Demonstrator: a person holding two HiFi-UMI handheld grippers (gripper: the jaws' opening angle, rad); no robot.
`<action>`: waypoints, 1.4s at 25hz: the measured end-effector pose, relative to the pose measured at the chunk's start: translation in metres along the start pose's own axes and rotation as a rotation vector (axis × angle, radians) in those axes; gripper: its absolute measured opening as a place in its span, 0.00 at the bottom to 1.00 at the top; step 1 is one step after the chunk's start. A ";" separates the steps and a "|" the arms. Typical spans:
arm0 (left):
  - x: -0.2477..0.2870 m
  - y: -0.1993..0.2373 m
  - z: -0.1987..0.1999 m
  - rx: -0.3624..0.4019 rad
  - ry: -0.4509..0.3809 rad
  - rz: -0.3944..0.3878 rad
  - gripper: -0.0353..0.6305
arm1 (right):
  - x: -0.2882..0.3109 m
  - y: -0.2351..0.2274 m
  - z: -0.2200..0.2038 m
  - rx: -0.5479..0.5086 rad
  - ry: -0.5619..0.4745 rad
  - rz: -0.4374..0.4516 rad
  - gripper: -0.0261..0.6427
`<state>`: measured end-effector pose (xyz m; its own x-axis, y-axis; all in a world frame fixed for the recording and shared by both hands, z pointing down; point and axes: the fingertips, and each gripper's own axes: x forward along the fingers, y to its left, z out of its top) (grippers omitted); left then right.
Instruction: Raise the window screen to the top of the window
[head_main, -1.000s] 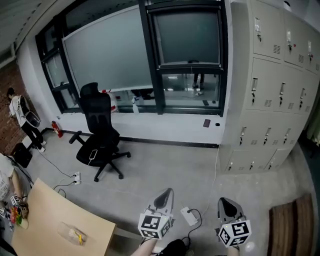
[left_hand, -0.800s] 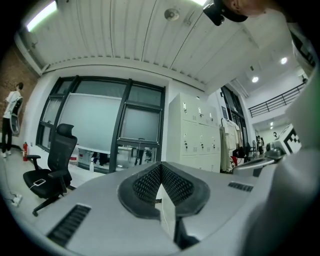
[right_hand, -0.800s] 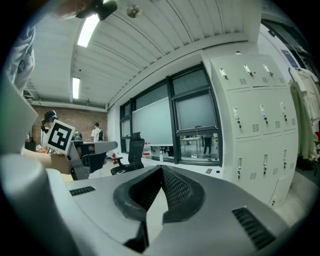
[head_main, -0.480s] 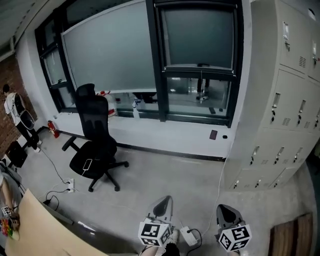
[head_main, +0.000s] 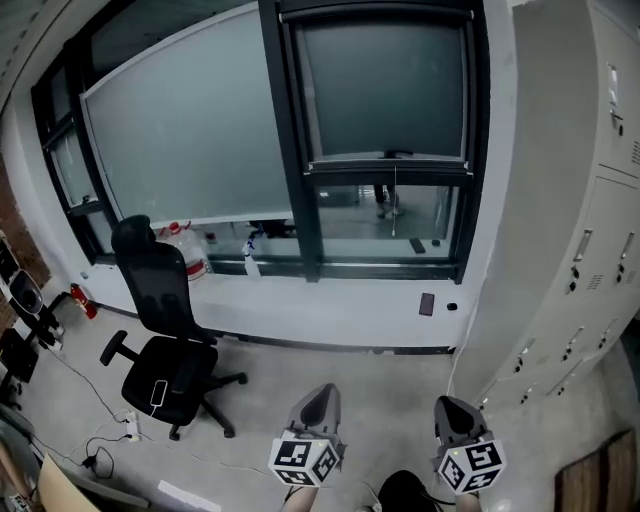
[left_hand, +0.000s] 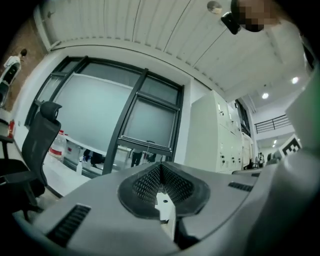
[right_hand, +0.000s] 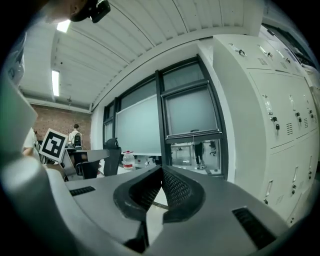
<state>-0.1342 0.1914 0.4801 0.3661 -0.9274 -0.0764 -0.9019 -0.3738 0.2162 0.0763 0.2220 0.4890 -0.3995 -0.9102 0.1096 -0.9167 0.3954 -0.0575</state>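
L tool (head_main: 322, 395), R tool (head_main: 448, 406), jaws together

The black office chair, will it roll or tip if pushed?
The office chair probably rolls easily: its star base sits on smooth floor. Pushed high on its tall back, it might tilt. The apparent phone on its seat could slide.

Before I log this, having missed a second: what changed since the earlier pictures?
The person stepped closer to the window, so the office chair slid left in view. Nothing was gripped. Left gripper and right gripper stay low and shut; window screen still partway down.
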 end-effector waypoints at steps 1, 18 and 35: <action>0.016 0.004 0.001 0.007 0.004 -0.006 0.06 | 0.015 -0.007 0.002 0.002 -0.002 -0.005 0.05; 0.358 0.067 0.029 0.031 -0.057 -0.050 0.06 | 0.310 -0.197 0.068 -0.062 -0.047 -0.019 0.05; 0.557 0.138 -0.004 0.033 -0.003 -0.038 0.06 | 0.501 -0.297 0.060 -0.021 -0.011 -0.082 0.05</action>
<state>-0.0541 -0.3766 0.4715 0.3994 -0.9126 -0.0870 -0.8945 -0.4087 0.1811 0.1493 -0.3592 0.5010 -0.3226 -0.9410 0.1024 -0.9465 0.3215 -0.0277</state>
